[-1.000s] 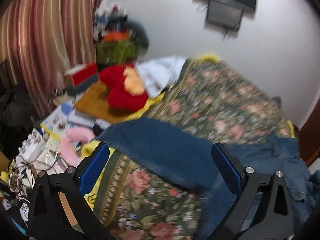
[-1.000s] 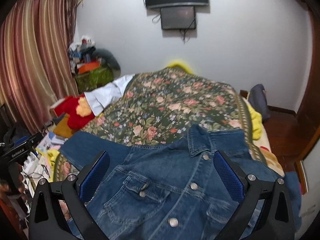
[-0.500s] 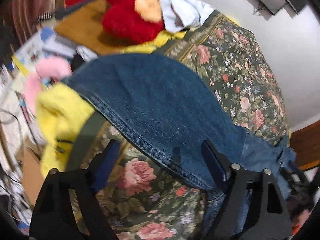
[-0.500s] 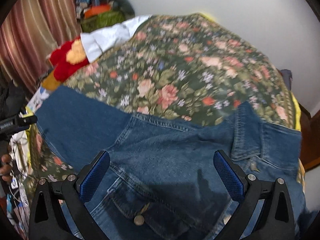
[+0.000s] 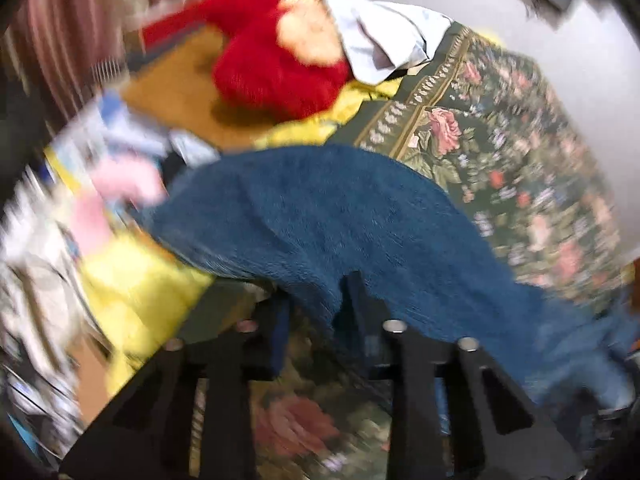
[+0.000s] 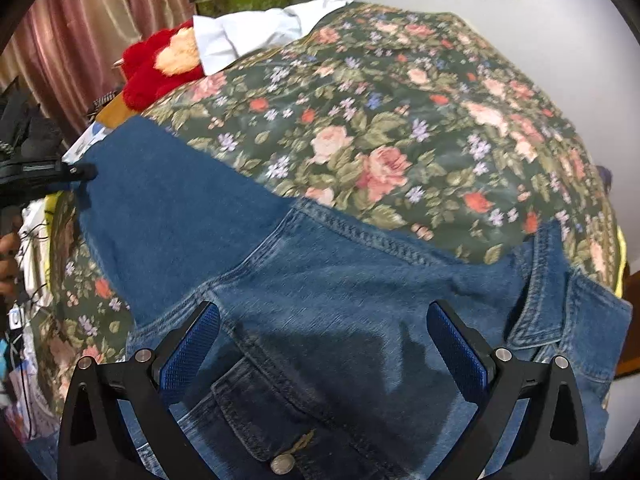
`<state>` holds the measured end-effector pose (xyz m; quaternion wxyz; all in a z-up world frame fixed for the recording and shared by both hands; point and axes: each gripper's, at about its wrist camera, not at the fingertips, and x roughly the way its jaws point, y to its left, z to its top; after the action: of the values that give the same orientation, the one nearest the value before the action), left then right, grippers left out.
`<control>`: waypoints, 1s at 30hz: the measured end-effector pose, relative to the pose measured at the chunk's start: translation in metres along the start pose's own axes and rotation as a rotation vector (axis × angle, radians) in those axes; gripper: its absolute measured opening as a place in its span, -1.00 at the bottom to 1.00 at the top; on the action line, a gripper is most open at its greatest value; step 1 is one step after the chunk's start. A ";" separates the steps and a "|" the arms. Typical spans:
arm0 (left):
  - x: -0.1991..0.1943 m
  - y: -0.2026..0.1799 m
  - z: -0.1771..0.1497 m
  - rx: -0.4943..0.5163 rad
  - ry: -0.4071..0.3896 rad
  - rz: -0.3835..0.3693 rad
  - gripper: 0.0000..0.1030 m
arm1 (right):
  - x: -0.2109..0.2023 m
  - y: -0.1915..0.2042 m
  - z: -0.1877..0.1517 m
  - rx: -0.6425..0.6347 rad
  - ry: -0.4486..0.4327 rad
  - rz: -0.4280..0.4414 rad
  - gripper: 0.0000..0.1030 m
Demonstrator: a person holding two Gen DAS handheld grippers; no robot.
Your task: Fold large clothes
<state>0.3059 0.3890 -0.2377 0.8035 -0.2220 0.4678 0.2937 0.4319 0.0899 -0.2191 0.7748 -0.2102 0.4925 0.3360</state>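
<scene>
A blue denim jacket lies front up on a floral bedspread, its collar at the right. One sleeve stretches left to the bed's edge. My left gripper is closing its jaws, and the sleeve's lower edge is pinched between them; it also shows as a dark tip at the sleeve's end in the right wrist view. My right gripper is open and hovers over the jacket's chest, above a flap pocket with a metal button, with nothing gripped.
A red plush toy and a white shirt lie at the bed's far left corner. Yellow cloth, a pink item and papers crowd the floor by the bed's left side. Striped curtains hang at the left.
Both grippers dropped toward the bed and tilted down. The left jaws went from wide open to nearly together around the sleeve's edge. The right jaws stayed wide apart.
</scene>
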 end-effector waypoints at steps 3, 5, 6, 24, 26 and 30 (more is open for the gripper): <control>-0.010 -0.023 -0.002 0.114 -0.069 0.102 -0.76 | 0.002 -0.001 -0.003 0.010 0.034 0.033 1.00; -0.025 -0.033 0.000 0.146 -0.124 0.116 -0.78 | 0.002 -0.003 -0.005 0.016 0.055 0.047 1.00; -0.036 -0.038 0.002 0.154 -0.153 0.107 -0.79 | 0.002 -0.005 -0.007 0.018 0.064 0.050 1.00; -0.139 -0.224 -0.068 0.537 -0.209 -0.318 -0.82 | -0.107 -0.062 -0.059 0.089 -0.054 -0.043 1.00; -0.128 -0.243 -0.092 0.585 -0.146 -0.350 -0.82 | -0.120 -0.073 -0.072 0.097 -0.067 -0.085 1.00; -0.104 -0.282 -0.141 0.683 -0.019 -0.365 -0.82 | -0.136 -0.094 -0.096 0.115 -0.072 -0.142 1.00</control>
<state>0.3696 0.0669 -0.1879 0.8744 -0.0186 0.4842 -0.0248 0.4010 -0.0803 -0.1378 0.8245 -0.1876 0.4669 0.2588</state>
